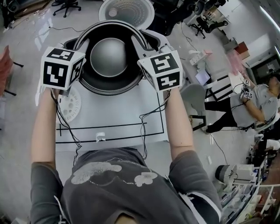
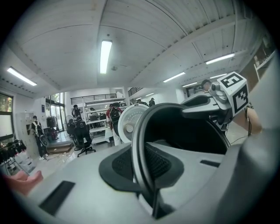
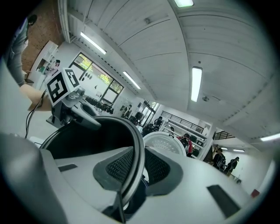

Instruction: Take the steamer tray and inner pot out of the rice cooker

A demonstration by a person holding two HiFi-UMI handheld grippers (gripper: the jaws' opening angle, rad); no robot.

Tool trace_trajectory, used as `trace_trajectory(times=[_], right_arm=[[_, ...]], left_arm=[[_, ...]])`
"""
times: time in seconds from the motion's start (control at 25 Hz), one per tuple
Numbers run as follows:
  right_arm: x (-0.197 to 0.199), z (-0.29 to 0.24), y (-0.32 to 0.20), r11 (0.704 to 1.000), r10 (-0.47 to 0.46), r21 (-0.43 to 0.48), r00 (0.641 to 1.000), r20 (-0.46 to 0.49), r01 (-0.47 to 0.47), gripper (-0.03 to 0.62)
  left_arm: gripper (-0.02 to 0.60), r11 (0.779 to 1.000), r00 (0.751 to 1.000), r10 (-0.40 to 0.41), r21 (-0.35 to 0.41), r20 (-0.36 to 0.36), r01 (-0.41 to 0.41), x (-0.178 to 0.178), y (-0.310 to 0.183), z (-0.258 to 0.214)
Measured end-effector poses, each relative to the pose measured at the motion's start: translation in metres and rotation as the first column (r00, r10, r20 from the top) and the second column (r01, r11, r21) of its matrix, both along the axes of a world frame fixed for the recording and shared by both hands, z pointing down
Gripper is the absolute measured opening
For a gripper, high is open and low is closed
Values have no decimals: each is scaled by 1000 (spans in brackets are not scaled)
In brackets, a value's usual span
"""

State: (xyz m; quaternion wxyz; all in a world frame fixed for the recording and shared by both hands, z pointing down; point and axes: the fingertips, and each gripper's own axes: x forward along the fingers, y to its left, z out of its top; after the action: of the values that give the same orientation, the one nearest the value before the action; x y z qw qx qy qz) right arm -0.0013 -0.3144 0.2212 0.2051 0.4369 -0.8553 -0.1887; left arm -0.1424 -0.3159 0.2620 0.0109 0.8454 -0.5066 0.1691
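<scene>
Table (image 1: 113, 109): white top marked with a black outlined rectangle, straight in front of the person.
Inner pot (image 1: 108, 57): dark and round, with a grey domed bottom showing inside. It is held level between the 2 grippers over the far end of the table, just in front of the lid. The cooker's body beneath it cannot be made out.
Rice cooker lid (image 1: 127, 12): white and round, standing open just beyond the pot.
Left gripper (image 1: 83, 47): both pads clamped on the pot's left rim, 1 inside the wall and 1 outside.
Right gripper (image 1: 139, 46): pinching the opposite, right rim the same way, so the rim runs between its 2 ribbed pads.
Steamer tray (image 1: 72, 105): white perforated disc lying flat on the table, near its left edge, below the left gripper and partly hidden by the forearm.
Cables (image 1: 144, 122): thin and black, trailing from both grippers across the table.
</scene>
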Motion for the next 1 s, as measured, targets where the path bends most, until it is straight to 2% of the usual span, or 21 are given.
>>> trace_trajectory(times=[0.24,0.56,0.84,1.0], right_arm=[[-9,32,37,998,19,-63,999,26,-17,97],[-6,96,76,984,38,-178,999,35,-32,96],[3,133,98,969,15,-246,998,60,0,95],[12,149,104,955,3,-296,997,81,22,94]], left_arm=[[43,998,999,39,-53,2,-38,-9,36,30],[43,985,997,69,-157,-29,-73,-6,74,96],[43,974,998,46,-220,-47,-55,3,99,134],[43,958,998,31,-283,-55,-45,13,109,155]])
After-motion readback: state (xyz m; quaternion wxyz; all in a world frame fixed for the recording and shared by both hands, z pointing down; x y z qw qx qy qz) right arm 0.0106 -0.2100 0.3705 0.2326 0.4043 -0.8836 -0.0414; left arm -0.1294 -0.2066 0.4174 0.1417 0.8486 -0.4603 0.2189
